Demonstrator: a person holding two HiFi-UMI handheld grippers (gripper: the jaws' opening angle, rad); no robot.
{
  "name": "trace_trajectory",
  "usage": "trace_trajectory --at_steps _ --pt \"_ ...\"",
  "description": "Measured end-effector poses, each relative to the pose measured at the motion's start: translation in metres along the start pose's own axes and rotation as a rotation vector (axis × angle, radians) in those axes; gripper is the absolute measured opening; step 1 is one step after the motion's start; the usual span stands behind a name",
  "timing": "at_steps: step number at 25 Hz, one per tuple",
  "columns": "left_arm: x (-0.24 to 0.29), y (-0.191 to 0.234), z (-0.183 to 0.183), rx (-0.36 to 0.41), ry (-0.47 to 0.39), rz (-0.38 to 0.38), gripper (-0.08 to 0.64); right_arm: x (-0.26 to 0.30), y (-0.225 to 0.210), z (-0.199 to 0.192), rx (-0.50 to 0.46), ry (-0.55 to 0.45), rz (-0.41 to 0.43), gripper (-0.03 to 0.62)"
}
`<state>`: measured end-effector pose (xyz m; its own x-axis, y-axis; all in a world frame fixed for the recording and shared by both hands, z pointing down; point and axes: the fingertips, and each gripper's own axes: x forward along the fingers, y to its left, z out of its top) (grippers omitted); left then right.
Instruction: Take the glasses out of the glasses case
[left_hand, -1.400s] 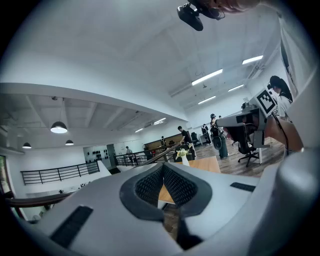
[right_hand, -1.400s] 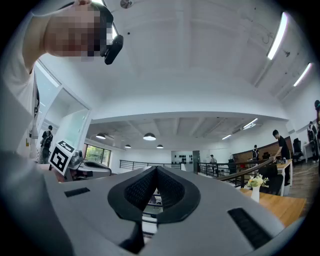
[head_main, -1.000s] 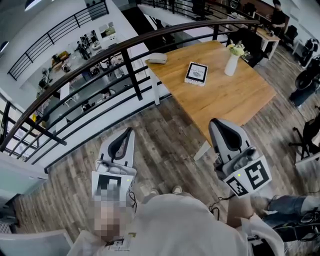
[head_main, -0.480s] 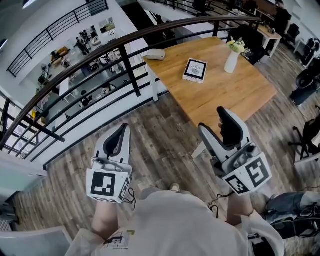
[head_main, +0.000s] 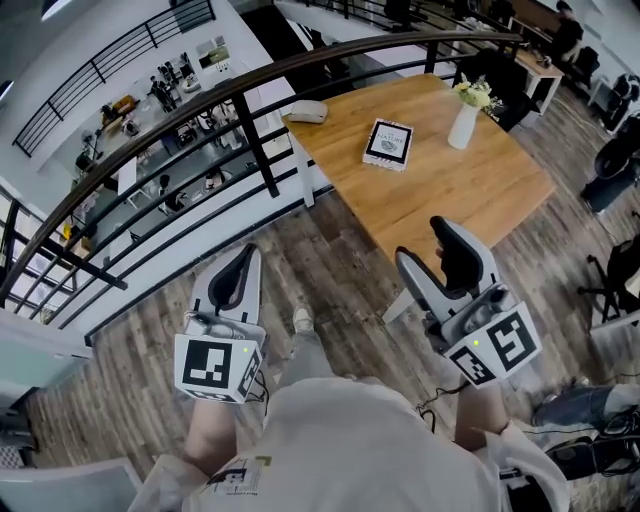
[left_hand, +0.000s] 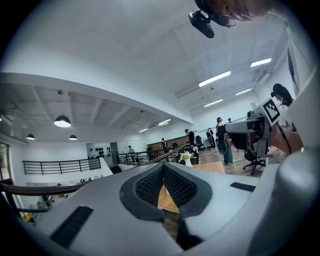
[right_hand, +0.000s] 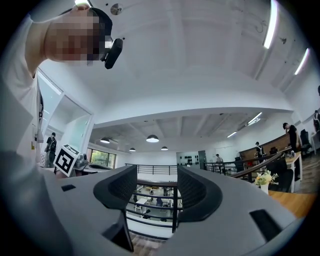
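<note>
The glasses case (head_main: 310, 112), a pale grey oval, lies closed on the far left corner of the wooden table (head_main: 470, 200), well ahead of both grippers. No glasses are in sight. My left gripper (head_main: 238, 277) hangs over the floor in front of the railing, its jaws shut on nothing (left_hand: 163, 170). My right gripper (head_main: 428, 250) hovers at the table's near corner. Its jaws stand wide apart and are closing, with only the railing and the room seen between them (right_hand: 156, 187). The case shows in neither gripper view.
A square book (head_main: 390, 142) and a white vase of flowers (head_main: 465, 118) stand on the table. A dark curved railing (head_main: 250, 120) runs along the table's left side above a lower floor. Office chairs (head_main: 615, 275) stand at the right. The person's foot (head_main: 303, 320) steps on the wood floor.
The right gripper's jaws have gone from shut to wide apart. Both grippers have drifted slightly, the right one toward the table's near corner, and a foot has stepped forward.
</note>
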<state>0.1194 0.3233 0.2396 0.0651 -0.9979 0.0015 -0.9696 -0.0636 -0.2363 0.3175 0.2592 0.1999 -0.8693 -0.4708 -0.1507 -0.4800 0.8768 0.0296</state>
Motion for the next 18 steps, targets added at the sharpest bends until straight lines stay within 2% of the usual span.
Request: trace_trajectory --at_steps 5,8,14,18 --pt "0.039 0.008 -0.019 0.015 -0.008 -0.018 0.017 0.019 -0.019 -0.019 -0.028 -0.001 0.0 0.272" --pt "0.067 0.018 -0.034 -0.004 -0.02 -0.032 0.017 0.042 -0.033 -0.038 -0.043 0.016 -0.006 0.272" --pt "0.135 0.069 -0.067 0.01 0.029 -0.039 0.017 0.116 -0.069 -0.07 -0.021 0.051 -0.016 0.272" --pt "0.183 0.113 -0.075 0.012 0.043 -0.053 0.017 0.18 -0.094 -0.079 -0.008 0.068 -0.017 0.27"
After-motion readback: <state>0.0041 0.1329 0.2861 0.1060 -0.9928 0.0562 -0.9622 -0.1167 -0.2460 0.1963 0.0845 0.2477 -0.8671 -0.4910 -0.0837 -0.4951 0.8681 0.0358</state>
